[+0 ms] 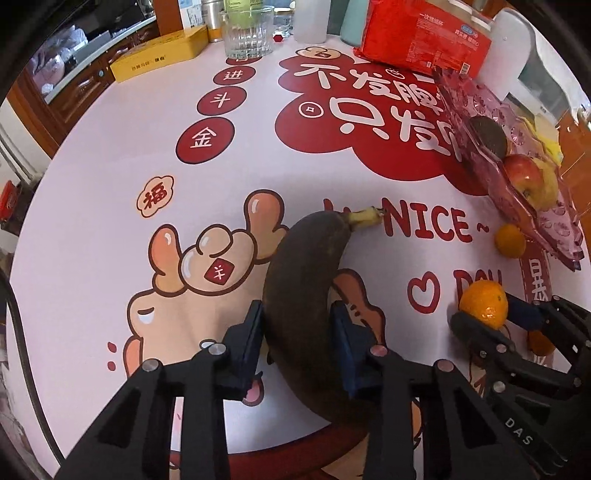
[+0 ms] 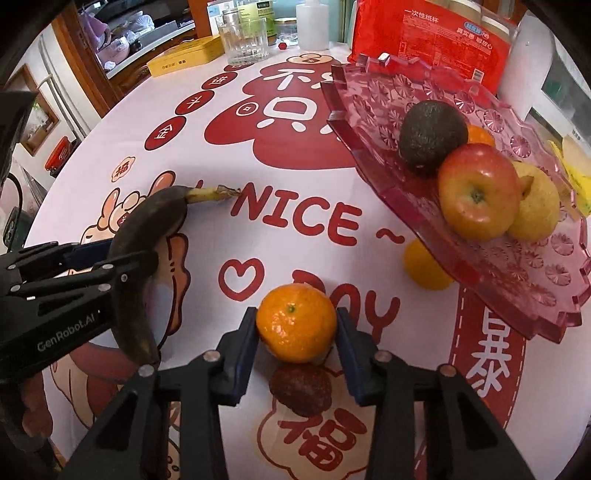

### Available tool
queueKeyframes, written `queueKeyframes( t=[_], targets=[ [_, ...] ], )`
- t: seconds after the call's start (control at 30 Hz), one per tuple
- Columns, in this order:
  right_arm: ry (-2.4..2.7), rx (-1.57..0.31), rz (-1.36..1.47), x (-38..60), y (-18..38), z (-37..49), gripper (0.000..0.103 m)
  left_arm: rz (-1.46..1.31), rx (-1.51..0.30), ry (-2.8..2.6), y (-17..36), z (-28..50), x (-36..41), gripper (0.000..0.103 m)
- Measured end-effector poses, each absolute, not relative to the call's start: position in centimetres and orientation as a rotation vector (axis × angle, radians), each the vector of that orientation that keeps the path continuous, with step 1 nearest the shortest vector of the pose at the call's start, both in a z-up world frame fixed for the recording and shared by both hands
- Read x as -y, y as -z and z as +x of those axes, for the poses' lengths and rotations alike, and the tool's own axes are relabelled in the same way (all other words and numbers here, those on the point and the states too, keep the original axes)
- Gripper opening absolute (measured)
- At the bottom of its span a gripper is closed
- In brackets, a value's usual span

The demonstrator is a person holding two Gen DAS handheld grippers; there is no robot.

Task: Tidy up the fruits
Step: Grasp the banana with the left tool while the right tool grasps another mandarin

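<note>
- The left gripper [image 1: 297,345] has its blue-padded fingers [image 1: 251,339] clenched around the middle of a blackened, curved banana [image 1: 303,295], whose yellow stem points to 1 o'clock in the left wrist view.
- The right gripper [image 2: 297,341] grips a small round orange mandarin [image 2: 296,322] between its blue fingers [image 2: 242,350]; whether fruit and banana are lifted clear of the desk cannot be told.
- Just below the mandarin, at 6 o'clock, a dark red wrinkled fruit [image 2: 300,388] lies on the desk.
- At 3 o'clock a second mandarin [image 2: 424,267] sits partly under the rim of the pink cut-glass fruit plate [image 2: 369,110].
- The plate holds one dark avocado [image 2: 432,134], one red apple [image 2: 478,192], one yellow pear [image 2: 537,206] and one orange fruit [image 2: 480,134] behind them.
- The printed red-and-white desk [image 1: 92,177] lies bare from 9 to 12 o'clock; its rounded edge curves along the left.
- At the far edge stand one ribbed clear glass [image 1: 246,31], one yellow box [image 1: 160,53] and one red packet [image 1: 424,33].
</note>
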State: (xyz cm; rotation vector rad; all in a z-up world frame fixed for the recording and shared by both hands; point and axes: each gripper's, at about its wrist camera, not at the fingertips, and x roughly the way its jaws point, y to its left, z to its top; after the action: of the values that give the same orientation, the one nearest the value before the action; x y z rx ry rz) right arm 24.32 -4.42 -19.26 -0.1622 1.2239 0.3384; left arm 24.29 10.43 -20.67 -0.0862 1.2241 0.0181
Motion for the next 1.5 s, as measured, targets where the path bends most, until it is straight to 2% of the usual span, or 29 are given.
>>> queueKeyframes(
  t=[0.2, 0.53, 1.0, 1.23, 1.5],
  targets=[
    [-0.361, -1.197, -0.15, 4.5, 17.7, 23.6, 0.04, -0.099, -1.23, -0.016, 19.9, 23.4, -10.8, 0.031],
    [-0.387, -1.125, -0.124, 5.3, 13.8, 21.6, 0.04, -0.105, -1.154, -0.012, 15.7, 20.3, -10.9, 0.031],
    [-0.442, -1.015, -0.085, 8.3, 7.9, 15.4, 0.04, -0.068, -1.002, 0.055, 6.7, 13.9, -6.2, 0.031],
    [-0.445, -0.972, -0.076, 11.2, 4.8, 13.4, 0.04, -0.024, -0.953, 0.101, 1.5, 13.3, -3.1, 0.031],
    [-0.423, -0.854, -0.02, 16.1, -3.4, 14.1, 0.04, 0.089, -0.833, 0.162, -6.2, 14.6, 0.2, 0.031]
  ],
)
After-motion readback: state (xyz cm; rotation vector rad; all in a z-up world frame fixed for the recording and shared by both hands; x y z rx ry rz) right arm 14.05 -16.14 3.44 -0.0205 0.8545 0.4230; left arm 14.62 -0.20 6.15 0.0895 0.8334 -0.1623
